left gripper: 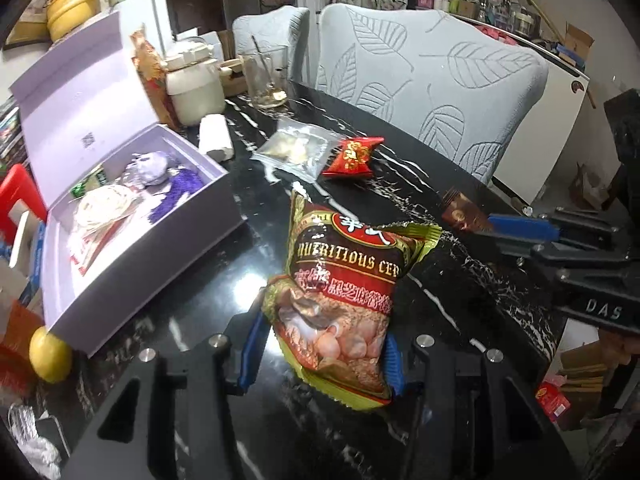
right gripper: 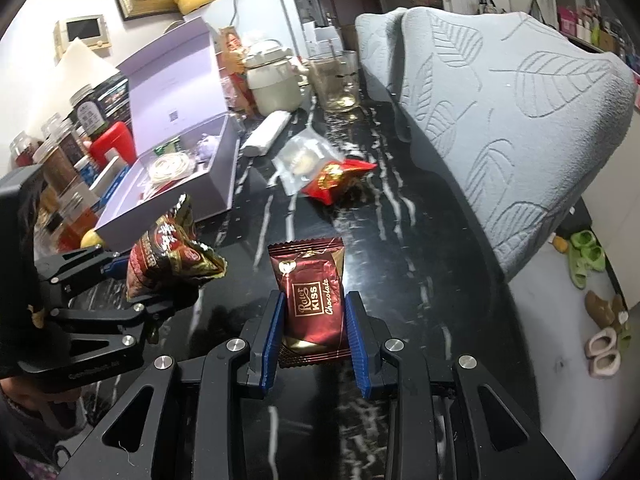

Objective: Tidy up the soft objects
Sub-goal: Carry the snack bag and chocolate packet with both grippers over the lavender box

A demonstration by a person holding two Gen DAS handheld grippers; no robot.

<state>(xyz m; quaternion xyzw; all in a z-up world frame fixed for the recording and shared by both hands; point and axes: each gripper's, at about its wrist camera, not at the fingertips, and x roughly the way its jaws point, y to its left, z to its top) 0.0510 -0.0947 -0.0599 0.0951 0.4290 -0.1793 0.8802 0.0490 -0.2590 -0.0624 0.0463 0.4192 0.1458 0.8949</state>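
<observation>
Cereal packet (left gripper: 340,292): held upright in my left tongs (left gripper: 320,354), blue pads pressed on its lower sides, jaws nearly closed around the soft bag; it is clear of the counter (left gripper: 460,304).
Chocolate packet (right gripper: 314,304): clamped in my right tongs (right gripper: 314,336), jaws as narrow as they go, pads on both long edges; it hangs just over the black marbled surface.
Destination, judged: lilac box (left gripper: 160,220) with its lid raised, on the counter's left side, already holding a purple pouch (left gripper: 150,166) and a flat white packet (left gripper: 106,206).
Handling, cereal: I would carry it over the near wall and lower it into the bare corner before I let go, keeping the squeeze light, since the bag crumples and could slip.
Handling, chocolate: I would follow second, so my two tongs do not crowd the box opening.
Remaining on counter: clear sachet (left gripper: 294,148) and red sachet (left gripper: 354,158), touching each other, well apart from the box.
Hidden: the cereal packet's bottom seam sits behind my tongs' frame; the box floor beneath its contents cannot be seen.
Cut off: in the left wrist view only a tip of the chocolate packet shows beyond the right tongs.
Unclear: print on the red sachet is too small to read.
</observation>
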